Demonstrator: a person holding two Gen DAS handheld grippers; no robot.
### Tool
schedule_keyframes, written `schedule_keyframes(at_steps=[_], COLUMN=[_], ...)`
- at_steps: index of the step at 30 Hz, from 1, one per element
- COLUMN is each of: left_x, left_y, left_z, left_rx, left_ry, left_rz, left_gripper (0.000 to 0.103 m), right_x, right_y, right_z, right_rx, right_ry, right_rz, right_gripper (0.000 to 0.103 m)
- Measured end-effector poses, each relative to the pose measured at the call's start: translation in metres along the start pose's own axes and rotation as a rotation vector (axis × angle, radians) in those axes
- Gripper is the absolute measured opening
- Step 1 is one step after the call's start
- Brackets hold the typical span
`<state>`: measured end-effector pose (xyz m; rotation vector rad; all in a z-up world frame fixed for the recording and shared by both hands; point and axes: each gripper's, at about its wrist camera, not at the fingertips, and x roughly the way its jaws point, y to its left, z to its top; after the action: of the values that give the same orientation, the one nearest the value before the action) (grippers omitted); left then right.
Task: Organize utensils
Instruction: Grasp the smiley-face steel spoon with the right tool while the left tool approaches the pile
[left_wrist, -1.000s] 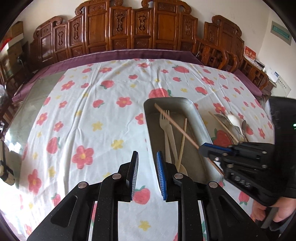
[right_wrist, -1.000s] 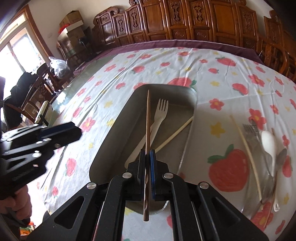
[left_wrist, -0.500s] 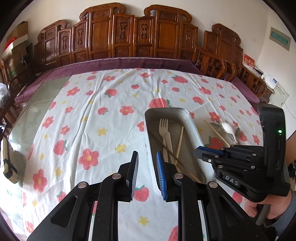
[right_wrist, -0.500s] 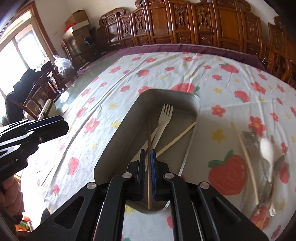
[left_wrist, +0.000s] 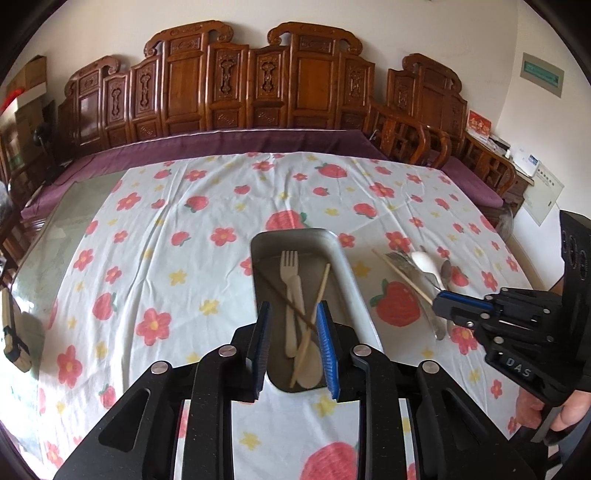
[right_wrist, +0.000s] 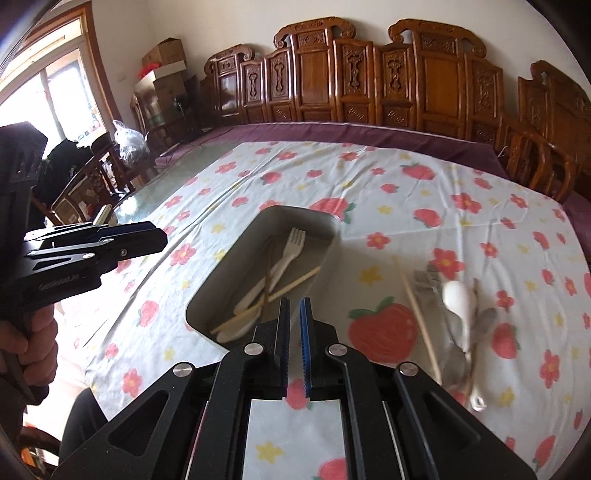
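A grey metal tray (left_wrist: 343, 266) (right_wrist: 221, 273) sits on the flowered cloth. It holds a pale fork (left_wrist: 290, 262) (right_wrist: 295, 243), a dark chopstick (left_wrist: 280, 295), a light chopstick (left_wrist: 321, 288) and a wooden spoon (left_wrist: 308, 365). To its right on the cloth lie a white spoon (left_wrist: 424, 260) (right_wrist: 458, 299), a chopstick (right_wrist: 419, 314), metal forks (right_wrist: 424, 280) and a metal spoon (right_wrist: 484, 321). My left gripper (left_wrist: 292, 306) (right_wrist: 147, 238) hovers over the tray's near end, its jaws opening with nothing between them. My right gripper (right_wrist: 294, 301) (left_wrist: 439, 297) is shut and empty, above the tray's near right corner.
Carved wooden chairs (left_wrist: 266, 81) line the far side of the table. Bare glass tabletop (left_wrist: 55, 229) shows left of the cloth. Boxes (right_wrist: 162, 62) and a bag are stacked near the window. A person's hands (right_wrist: 33, 332) hold both grippers.
The dark chopstick has left my right gripper and now lies in the tray. Both grippers rose and drew back from the tray. The left jaws stand wider apart.
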<state>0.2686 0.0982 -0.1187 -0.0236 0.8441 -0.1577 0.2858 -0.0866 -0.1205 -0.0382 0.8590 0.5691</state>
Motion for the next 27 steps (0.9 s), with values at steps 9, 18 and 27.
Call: schedule_keyframes(at_steps=[9,18,27], left_x=[0.01,0.045,0.079], left_y=[-0.024,-0.043,-0.073], left_z=[0.002,0.007,0.027], left_rx=[0.0,-0.032,0.003], left_ry=[-0.043,-0.025,0.029], left_rz=[-0.001,-0.02,-0.081], left_gripper=[0.025,0.025,0.028], right_x=[-0.022,0.001,0.039], right_y=[-0.042,-0.115,-0.161], right_z=[-0.023,-0.051,-0.049], right_rx=[0.021,0.047,0.098], right_ry=[-0.015,0.055,0.132], right_rz=[-0.049,-0.132,-0.138], right_gripper=[0.007,0.011,0.024])
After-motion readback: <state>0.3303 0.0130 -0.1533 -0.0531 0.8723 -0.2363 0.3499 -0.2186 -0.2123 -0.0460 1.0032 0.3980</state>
